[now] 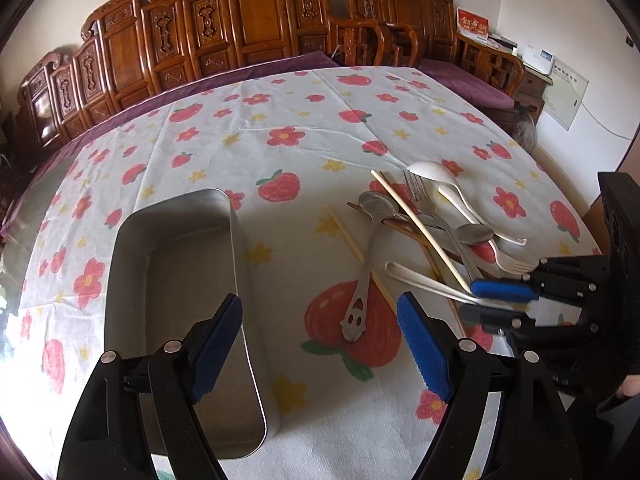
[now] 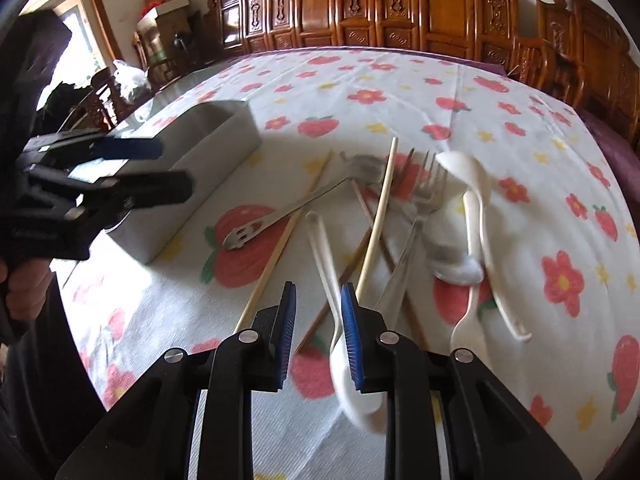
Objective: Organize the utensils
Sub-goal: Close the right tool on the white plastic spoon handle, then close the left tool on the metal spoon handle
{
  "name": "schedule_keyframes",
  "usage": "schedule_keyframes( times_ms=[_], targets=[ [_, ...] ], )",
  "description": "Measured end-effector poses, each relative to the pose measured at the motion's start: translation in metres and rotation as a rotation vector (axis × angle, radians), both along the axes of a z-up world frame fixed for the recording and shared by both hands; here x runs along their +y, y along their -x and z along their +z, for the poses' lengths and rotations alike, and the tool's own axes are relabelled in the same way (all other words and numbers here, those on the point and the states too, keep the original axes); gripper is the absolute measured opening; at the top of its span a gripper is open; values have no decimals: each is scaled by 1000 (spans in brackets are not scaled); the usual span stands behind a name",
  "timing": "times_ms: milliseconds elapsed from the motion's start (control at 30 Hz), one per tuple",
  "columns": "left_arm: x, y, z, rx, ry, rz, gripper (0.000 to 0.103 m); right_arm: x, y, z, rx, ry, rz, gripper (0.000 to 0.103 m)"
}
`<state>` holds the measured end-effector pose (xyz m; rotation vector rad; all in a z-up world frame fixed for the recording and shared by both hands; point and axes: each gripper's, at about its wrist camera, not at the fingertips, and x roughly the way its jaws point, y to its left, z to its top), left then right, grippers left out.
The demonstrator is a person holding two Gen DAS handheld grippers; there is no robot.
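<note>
An empty metal tin [image 1: 176,264] stands on the left of the flowered cloth. My left gripper [image 1: 320,344] hangs open over its near right rim and holds nothing. To the right lies a loose pile: a steel spoon with a smiley handle [image 1: 366,264], pale chopsticks [image 1: 420,228], a steel fork [image 1: 428,208], white spoons [image 1: 432,170] and a white fork [image 1: 514,264]. My right gripper [image 2: 318,320] is low over the pile's near end. Its jaws stand slightly apart around the handle of a white spoon [image 2: 320,248], which lies by the right pad [image 2: 352,332]. The pads do not pinch it.
Carved wooden chairs [image 1: 248,12] line the table's far side. The tin [image 2: 208,168] shows on the left of the right wrist view, with the left gripper [image 2: 176,168] and a person's hand [image 2: 24,288] in front of it. Bare cloth [image 1: 320,120] lies behind the pile.
</note>
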<state>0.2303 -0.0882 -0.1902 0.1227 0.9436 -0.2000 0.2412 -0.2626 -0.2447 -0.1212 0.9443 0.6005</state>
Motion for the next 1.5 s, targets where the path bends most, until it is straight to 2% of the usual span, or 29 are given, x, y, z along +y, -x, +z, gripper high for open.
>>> schedule_keyframes(
  times_ms=[267,400,467,533,700,867,933,1067,1200,1500],
  targets=[
    [3,6,4,-6,0,-9,77,9,-5,-17,43,83,39,22],
    [-1,1,1,1,-2,-17,77,2,-6,-18,63,59,32,9],
    [-5,-3,-1,5,-7,-29,77,1,-5,-17,54,57,24,9],
    [-9,-6,-4,9,-10,-39,77,-5,-6,-9,40,13,2,9],
    [-18,-25,-10,36,-12,-57,67,-36,-13,13,-28,-73,-114,9],
    [-34,-47,-18,70,1,-101,55,-60,-23,18,-54,-111,-220,9],
    [-42,-56,-24,90,4,-117,44,-66,-26,18,-51,-123,-248,9],
    [-57,-75,-41,130,-6,-139,29,-72,-29,15,-39,-135,-273,9],
    [-65,-85,-53,142,-40,-145,22,-71,-30,12,-34,-121,-278,9],
    [-74,-97,-62,149,-98,-161,21,-68,-29,11,-29,-121,-276,9]
  ],
)
